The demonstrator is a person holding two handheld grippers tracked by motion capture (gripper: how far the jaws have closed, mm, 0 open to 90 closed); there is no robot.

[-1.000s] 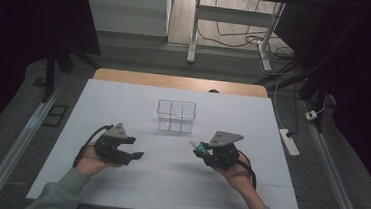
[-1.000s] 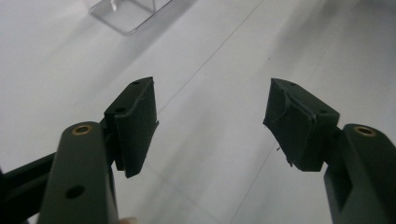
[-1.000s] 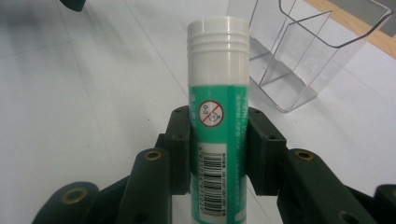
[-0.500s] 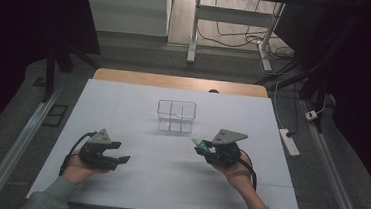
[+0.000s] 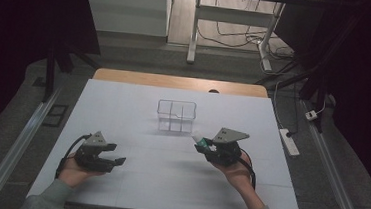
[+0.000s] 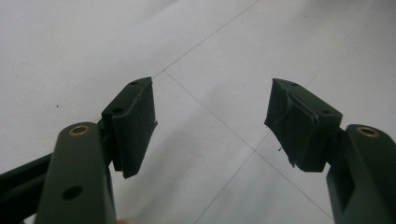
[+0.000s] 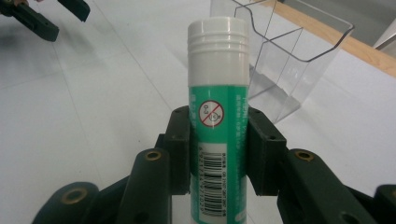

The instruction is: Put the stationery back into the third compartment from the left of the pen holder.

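A green glue stick (image 7: 217, 135) with a white cap stands between the jaws of my right gripper (image 7: 218, 140), which is shut on it. In the high view that gripper (image 5: 201, 146) sits right of centre, the glue stick (image 5: 200, 139) pointing up-left toward a clear divided box (image 5: 176, 116) just beyond it. The clear box (image 7: 280, 60) stands close behind the stick in the right gripper view. My left gripper (image 5: 116, 162) rests low at the table's left front, open. Its jaws are spread wide over bare white table (image 6: 210, 70) with nothing between them.
The white table (image 5: 138, 101) has a wooden strip (image 5: 175, 81) along its far edge. A power strip (image 5: 289, 141) lies on the floor off the right side. Metal rails run along both sides. The other hand's gripper (image 7: 44, 18) shows at the top left of the right gripper view.
My left gripper has pulled back toward the front left of the table. The right gripper has stayed nearly still with the glue stick in it.
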